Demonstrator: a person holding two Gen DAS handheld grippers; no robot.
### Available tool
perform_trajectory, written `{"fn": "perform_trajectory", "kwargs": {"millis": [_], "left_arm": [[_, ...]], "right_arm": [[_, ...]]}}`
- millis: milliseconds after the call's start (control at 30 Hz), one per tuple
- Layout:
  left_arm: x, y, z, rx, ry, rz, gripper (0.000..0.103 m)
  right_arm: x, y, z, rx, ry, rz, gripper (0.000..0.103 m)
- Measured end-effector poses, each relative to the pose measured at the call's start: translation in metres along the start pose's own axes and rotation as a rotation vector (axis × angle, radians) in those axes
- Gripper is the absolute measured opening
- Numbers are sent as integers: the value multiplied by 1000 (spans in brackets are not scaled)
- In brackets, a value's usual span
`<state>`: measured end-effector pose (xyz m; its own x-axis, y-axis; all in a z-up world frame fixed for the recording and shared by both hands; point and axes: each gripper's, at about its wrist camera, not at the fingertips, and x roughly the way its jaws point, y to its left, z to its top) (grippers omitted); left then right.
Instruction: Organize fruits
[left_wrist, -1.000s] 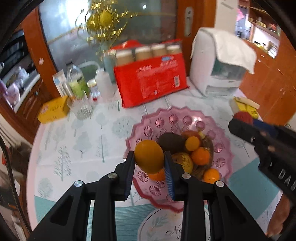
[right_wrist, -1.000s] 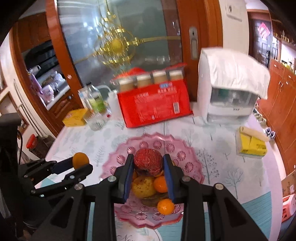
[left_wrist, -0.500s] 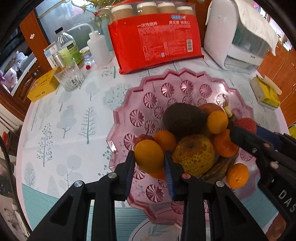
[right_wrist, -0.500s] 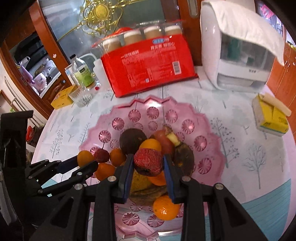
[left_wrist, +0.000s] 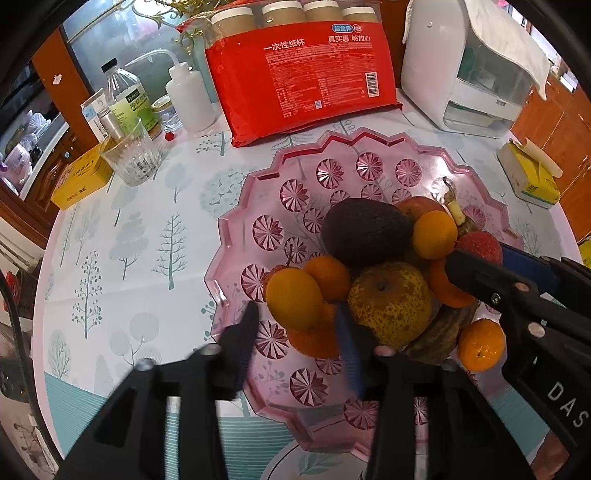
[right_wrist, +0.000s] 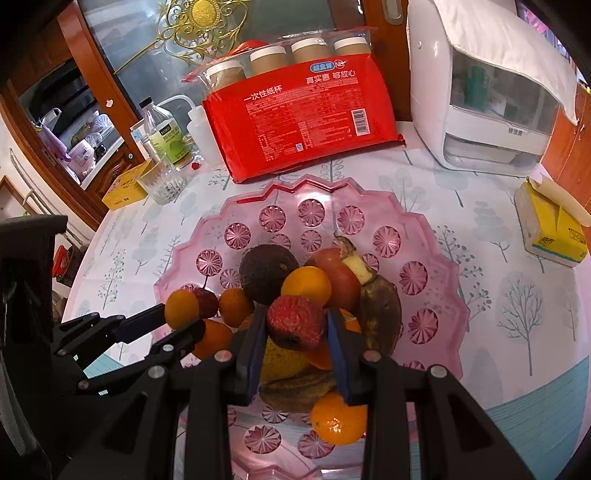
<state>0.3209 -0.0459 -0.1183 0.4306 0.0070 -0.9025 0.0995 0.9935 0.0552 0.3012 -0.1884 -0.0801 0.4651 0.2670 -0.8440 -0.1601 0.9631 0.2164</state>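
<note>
My left gripper, tilted steeply down, has just been opening around a smooth round orange fruit resting on the pile near the scalloped pink plastic fruit tray's left rim; my right gripper clamps a bumpy red lychee-like fruit.

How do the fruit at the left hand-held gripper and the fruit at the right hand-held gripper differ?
The orange fruit is smooth; the red fruit is bumpy. The left hand-held gripper has just been opening, its pads apart from the orange fruit; the right hand-held gripper grips the red one. Both are above the pink plate.
</note>
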Motion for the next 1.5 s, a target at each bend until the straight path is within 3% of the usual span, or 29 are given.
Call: {"fn": "perform_trajectory", "kwargs": {"millis": [167, 300, 533, 700, 1267, 1500], "left_arm": [[-7, -1, -3, 6, -16, 11, 64], [-15, 0, -7, -4, -26, 13, 83], [-31, -1, -13, -11, -34, 11, 89], [-47, 0, -23, -29, -46, 8, 101], [-107, 4, -91, -75, -82, 66, 102], [-156, 10, -125, -86, -150, 59, 102]], "right_arm": [[-9, 2, -1, -14, -26, -7, 44], [-18, 4, -1, -25, -58, -23, 50], [-31, 6, -6, -32, -79, -28, 55], [-41, 5, -13, -31, -84, -21, 56], [-88, 5, -62, -45, -94, -21, 56], [-117, 8, -100, 0, -92, -16, 56]]}}
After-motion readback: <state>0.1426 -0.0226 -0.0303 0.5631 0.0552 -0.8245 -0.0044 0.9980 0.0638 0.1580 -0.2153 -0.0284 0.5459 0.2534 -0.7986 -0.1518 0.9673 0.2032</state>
